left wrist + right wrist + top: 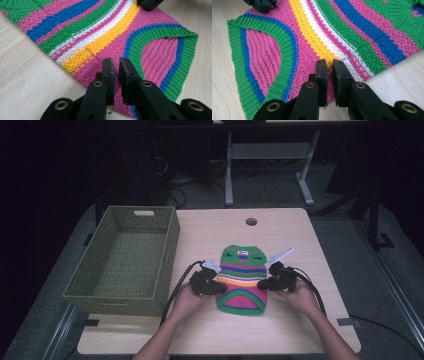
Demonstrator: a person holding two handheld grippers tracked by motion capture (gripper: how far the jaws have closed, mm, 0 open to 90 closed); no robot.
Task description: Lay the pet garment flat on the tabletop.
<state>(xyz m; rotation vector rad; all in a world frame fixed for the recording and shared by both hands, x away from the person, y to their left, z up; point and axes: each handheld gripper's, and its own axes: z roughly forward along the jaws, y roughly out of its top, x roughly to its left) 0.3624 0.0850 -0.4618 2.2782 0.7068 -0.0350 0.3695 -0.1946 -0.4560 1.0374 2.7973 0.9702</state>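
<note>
I have the striped knitted garment (242,279), banded in green, pink, blue, white and yellow with a ribbed green-and-blue arched hem, lying flat near the middle of the pale wooden table (300,240), its arched hem toward me and the woven olive-green basket (125,260) standing just to its left. The step in hand, as I judge it, is taking both side edges at once, perhaps for a fold or a lift toward that basket. To do it well I want each pinch to catch the full thickness of the knit at the very edge, both layers if it is doubled, and I want the two grips level with each other across the stripes so the cloth stays square when it moves; any lift should go evenly on both sides, since loose knit stretches and sags if one hand leads. My left gripper (116,65) sits at the garment's left edge with its jaws drawn nearly together, a narrow slit between them, nipping the pink knit beside the yellow stripe. My right gripper (330,67) mirrors it at the opposite edge, jaws likewise all but closed, pinching the fabric where the yellow and white bands meet the border.
</note>
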